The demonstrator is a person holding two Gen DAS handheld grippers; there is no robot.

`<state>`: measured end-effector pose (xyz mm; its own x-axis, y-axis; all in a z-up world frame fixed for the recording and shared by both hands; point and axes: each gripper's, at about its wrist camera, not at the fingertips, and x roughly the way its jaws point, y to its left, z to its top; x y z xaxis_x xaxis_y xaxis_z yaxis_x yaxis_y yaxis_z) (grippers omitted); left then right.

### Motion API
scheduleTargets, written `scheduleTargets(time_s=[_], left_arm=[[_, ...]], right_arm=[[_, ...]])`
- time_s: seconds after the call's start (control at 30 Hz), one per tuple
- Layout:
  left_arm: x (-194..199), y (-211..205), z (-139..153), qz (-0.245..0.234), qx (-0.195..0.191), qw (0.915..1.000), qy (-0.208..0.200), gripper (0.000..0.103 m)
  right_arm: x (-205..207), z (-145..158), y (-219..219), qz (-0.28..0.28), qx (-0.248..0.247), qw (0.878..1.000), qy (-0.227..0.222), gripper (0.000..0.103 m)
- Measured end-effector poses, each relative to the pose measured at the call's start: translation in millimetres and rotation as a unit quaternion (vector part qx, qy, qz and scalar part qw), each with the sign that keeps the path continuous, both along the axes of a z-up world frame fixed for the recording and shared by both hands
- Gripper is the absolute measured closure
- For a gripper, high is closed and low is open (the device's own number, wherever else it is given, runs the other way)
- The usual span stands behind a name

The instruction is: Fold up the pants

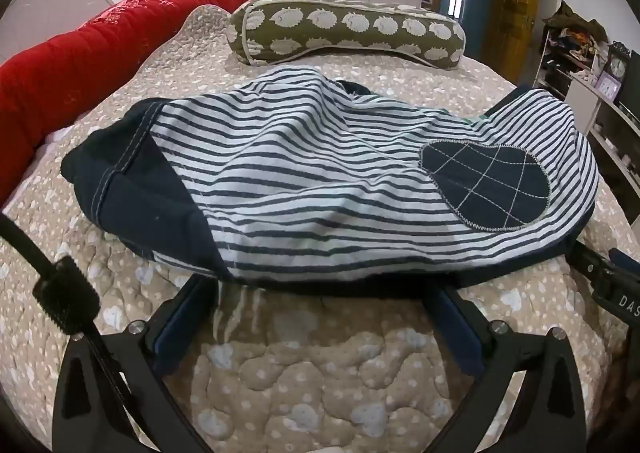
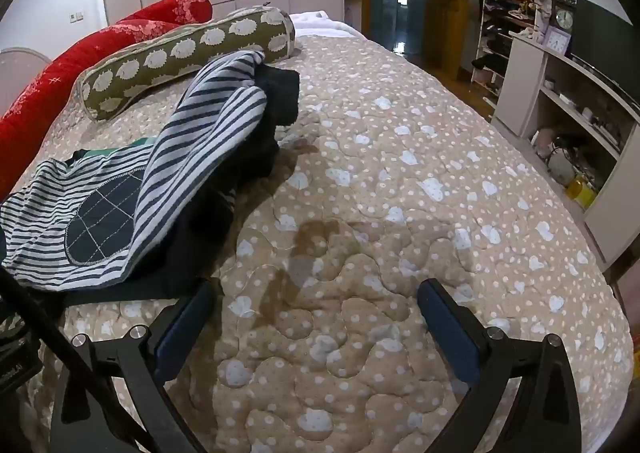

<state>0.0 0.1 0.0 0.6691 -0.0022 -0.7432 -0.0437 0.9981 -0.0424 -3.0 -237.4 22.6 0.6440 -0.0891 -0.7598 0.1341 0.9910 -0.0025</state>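
Note:
The striped navy-and-white pants (image 1: 320, 181) lie folded in a heap on the beige quilted bed (image 1: 312, 393), with a dark cuff at the left and a round navy patch (image 1: 488, 185) at the right. My left gripper (image 1: 320, 293) is open, its fingertips at the near hem of the pants, holding nothing. In the right wrist view the pants (image 2: 168, 173) lie at the left. My right gripper (image 2: 316, 289) is open and empty over bare quilt, its left finger (image 2: 188, 317) just beside the pants' dark edge.
A green sheep-print bolster (image 1: 348, 29) and a red quilt roll (image 1: 100, 49) lie at the far side of the bed. White shelves (image 2: 568, 121) stand beyond the bed's right edge. The other gripper (image 1: 612, 281) shows at the right of the left wrist view.

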Motion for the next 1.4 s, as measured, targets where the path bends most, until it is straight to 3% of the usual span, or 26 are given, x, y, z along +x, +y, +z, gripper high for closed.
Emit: scheduleTargets(time_s=[0.4, 0.8, 0.9, 1.03, 1.1, 1.2, 1.3, 1.4], left_arm=[[-0.3, -0.2, -0.1, 0.001, 0.003, 1.0, -0.002, 0.0], [-12.2, -0.9, 2.7, 0.002, 0.011, 0.9998, -0.014, 0.0], [-16.0, 1.1, 6.4, -0.016, 0.013, 0.9997, 0.014, 0.0], [-36.4, 30.3, 30.4, -0.022, -0.065, 0.9965, 0.048, 0.018], [-48.9, 54.6, 43.5, -0.015, -0.114, 0.9925, 0.04, 0.018], [-52.3, 87.2, 53.2, 0.022, -0.132, 0.9906, 0.03, 0.018], [-37.8, 120.7, 46.1, 0.046, -0.186, 0.9801, 0.05, 0.018], [-14.8, 145.9, 25.3, 0.064, -0.262, 0.9598, 0.078, 0.018]], right_arm=[[-4.0, 0.6, -1.5, 0.0, 0.003, 1.0, -0.004, 0.0], [-11.5, 2.3, -14.9, 0.008, 0.05, 0.999, -0.02, 0.0], [-11.8, 2.9, -20.6, 0.02, 0.071, 0.997, -0.007, 0.0], [-11.3, 5.3, -24.7, 0.075, 0.087, 0.993, 0.02, 0.0], [-15.0, 6.5, -30.7, 0.095, 0.103, 0.99, 0.019, 0.0], [-17.9, 12.6, -34.5, 0.114, 0.11, 0.987, 0.036, 0.001], [-22.6, 20.5, -44.5, 0.127, 0.202, 0.971, 0.016, 0.005], [-11.6, 17.9, -39.4, 0.158, 0.293, 0.943, 0.018, 0.014]])
